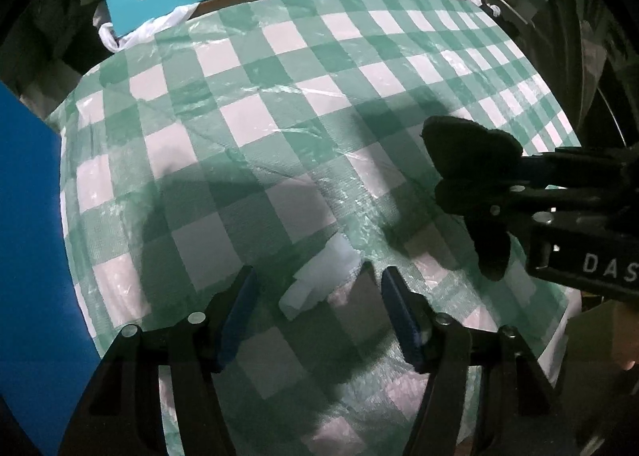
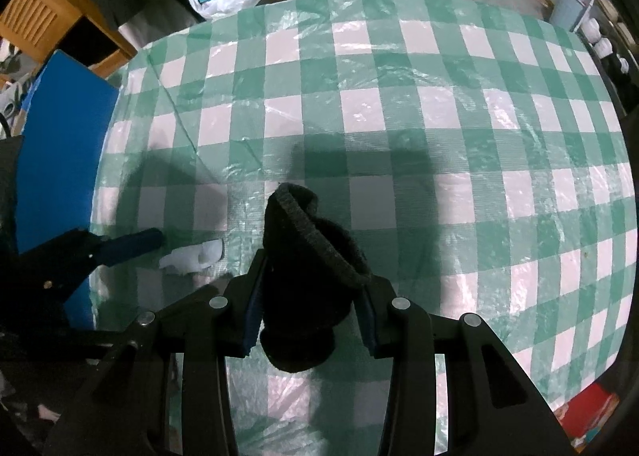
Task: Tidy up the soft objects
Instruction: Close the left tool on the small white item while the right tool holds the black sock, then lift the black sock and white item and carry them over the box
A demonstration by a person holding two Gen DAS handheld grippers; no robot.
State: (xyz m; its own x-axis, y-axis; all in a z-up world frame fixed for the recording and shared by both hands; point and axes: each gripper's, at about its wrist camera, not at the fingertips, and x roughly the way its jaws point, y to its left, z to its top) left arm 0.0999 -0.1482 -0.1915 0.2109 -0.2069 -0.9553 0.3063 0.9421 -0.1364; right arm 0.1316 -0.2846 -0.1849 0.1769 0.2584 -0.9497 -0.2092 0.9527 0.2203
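We locate the white sock on the green-checked worktop, lying directly ahead of the left tongs and between the lines of their two blue pads. Its long axis runs diagonally across that gap, from the near left toward the far right, so we judge that a slight roll of the wrist would set the pads square across it. The left tongs are the nearer tool: in the right wrist view, the white sock lies just beside the left pad tip and well to the left of the right tongs.

State of the left tongs: released, jaws spread about halfway, pads clear of the fabric. Whether the pad tips touch the worktop, we cannot tell.

State of the right tongs: clenched on the dark sock, which bulges up between the pads with its ribbed cuff standing open toward the camera. In the left wrist view the same dark sock hangs from the tips, clear of the worktop.

We judge the next step to be a descent and closure of the left tongs on the white sock, so that the two socks can be brought together.
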